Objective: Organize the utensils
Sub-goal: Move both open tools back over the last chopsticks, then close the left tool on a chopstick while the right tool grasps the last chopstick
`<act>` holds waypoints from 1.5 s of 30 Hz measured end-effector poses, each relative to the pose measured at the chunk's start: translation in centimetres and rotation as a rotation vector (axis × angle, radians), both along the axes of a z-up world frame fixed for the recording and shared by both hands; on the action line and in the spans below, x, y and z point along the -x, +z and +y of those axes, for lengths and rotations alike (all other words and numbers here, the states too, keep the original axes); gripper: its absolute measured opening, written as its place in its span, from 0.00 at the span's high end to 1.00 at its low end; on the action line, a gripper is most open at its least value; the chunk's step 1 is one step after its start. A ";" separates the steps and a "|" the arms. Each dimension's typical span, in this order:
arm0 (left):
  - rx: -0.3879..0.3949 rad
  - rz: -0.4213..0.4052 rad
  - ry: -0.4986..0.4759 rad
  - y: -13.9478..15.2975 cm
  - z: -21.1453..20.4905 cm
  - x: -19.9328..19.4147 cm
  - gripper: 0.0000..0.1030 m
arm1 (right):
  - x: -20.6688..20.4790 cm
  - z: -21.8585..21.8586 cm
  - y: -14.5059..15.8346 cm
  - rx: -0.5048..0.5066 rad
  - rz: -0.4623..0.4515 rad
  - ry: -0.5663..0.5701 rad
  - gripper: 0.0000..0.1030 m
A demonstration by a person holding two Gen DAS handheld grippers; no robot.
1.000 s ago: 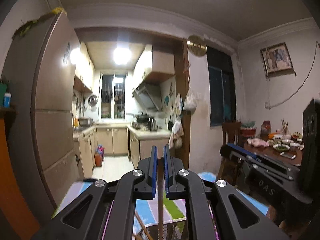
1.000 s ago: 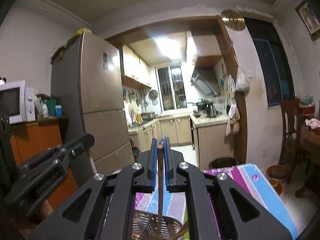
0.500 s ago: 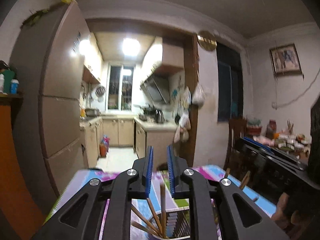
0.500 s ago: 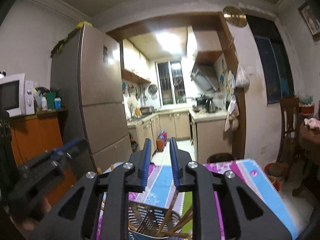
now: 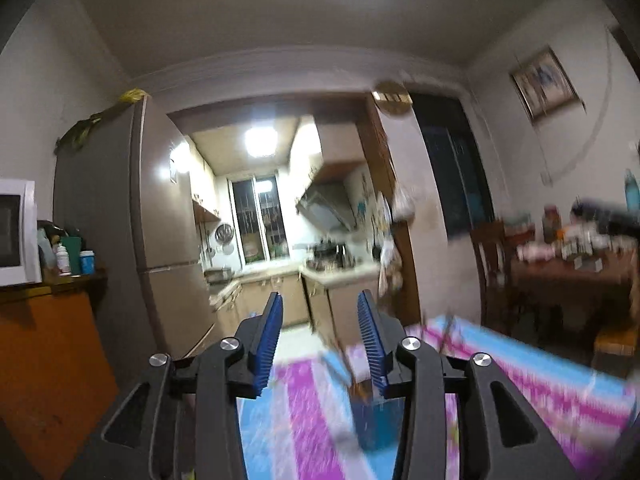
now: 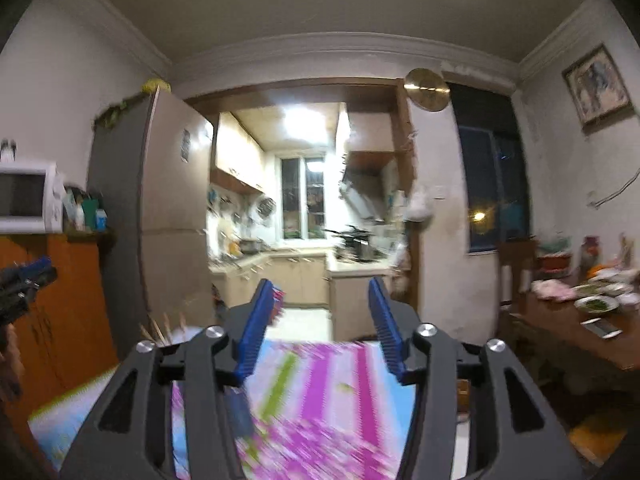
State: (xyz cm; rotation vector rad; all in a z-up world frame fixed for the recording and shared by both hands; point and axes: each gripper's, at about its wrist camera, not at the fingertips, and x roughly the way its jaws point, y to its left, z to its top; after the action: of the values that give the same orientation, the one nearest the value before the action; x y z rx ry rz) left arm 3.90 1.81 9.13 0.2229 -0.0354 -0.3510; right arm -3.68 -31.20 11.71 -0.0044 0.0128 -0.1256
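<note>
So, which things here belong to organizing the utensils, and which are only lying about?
For the job: left gripper and right gripper, both open; chopsticks.
Lying about: microwave, fridge, phone, plate of greens, striped cloth.

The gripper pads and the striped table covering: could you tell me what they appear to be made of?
The left gripper has pads of matte blue ribbed rubber or soft plastic, by their look. The tablecloth, striped pink, blue and green, is too blurred to tell fabric from vinyl.

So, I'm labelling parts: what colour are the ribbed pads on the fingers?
Blue ribbed pads on black fingers; clearest in the right wrist view.
</note>
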 end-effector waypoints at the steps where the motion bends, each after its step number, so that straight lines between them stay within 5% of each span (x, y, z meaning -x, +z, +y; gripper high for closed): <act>1: -0.030 0.031 -0.009 -1.1 -0.1 1.2 0.58 | 1.8 -0.3 -0.8 0.023 0.018 -0.014 0.47; 8: -0.178 0.321 -0.042 -13.1 -1.9 8.5 0.57 | 8.9 0.0 -9.3 0.109 0.194 -0.102 0.44; 11: -0.219 0.434 -0.073 -17.9 -3.5 11.0 0.65 | 10.3 1.1 -13.7 0.081 0.269 -0.074 0.49; 18: -0.269 0.539 -0.023 -24.1 -5.7 13.1 0.73 | 11.2 4.9 -22.4 0.009 0.420 0.002 0.61; 21: -0.247 0.572 0.004 -25.2 -5.9 13.2 0.69 | 11.4 6.4 -24.5 0.012 0.438 0.008 0.61; 27: -0.249 0.509 0.043 -25.4 -7.0 13.8 0.57 | 10.3 7.5 -25.9 0.013 0.445 0.005 0.73; 38: -0.199 0.501 0.032 -25.6 -7.2 12.9 0.57 | 9.3 7.0 -26.7 -0.011 0.463 -0.019 0.80; 45: -0.147 0.538 -0.011 -26.1 -7.2 11.7 0.70 | 8.8 6.6 -27.2 -0.036 0.479 -0.038 0.80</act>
State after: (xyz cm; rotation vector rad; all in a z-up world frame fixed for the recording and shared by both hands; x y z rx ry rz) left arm -7.82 -5.36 -16.97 0.2678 0.5215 -0.4161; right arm -12.50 -24.58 -15.50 0.0021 0.4934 -0.1598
